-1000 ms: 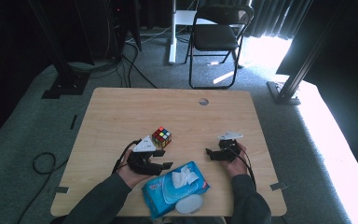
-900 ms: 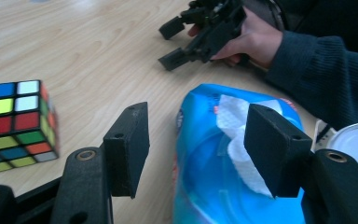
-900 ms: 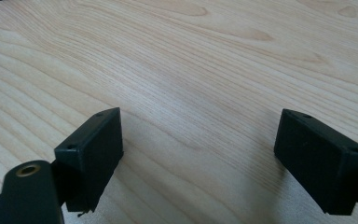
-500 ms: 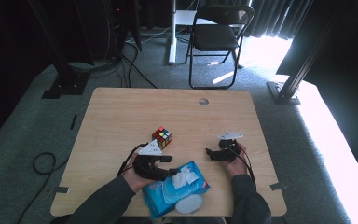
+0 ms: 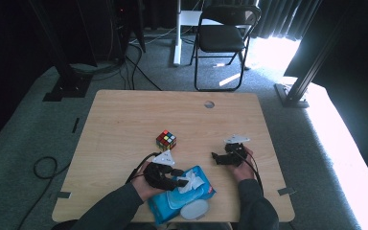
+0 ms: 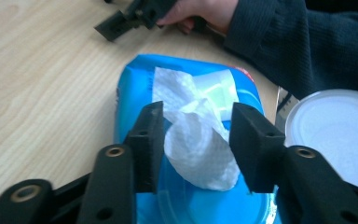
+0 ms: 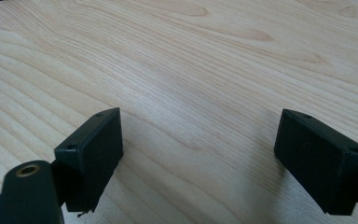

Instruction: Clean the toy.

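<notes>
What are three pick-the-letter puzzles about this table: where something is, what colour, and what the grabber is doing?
1. Where does the puzzle cube lie?
A on the chair
B on the table
C on the floor
2. What colour is the wipes pack?
A blue
B red
C green
3. What stands between the left gripper fingers?
A a cube
B nothing
C a white wipe

1 B: it rests on the wood.
2 A: its wrapper is blue.
3 C: the wipe sticks up between them as they have just been closing.
</notes>
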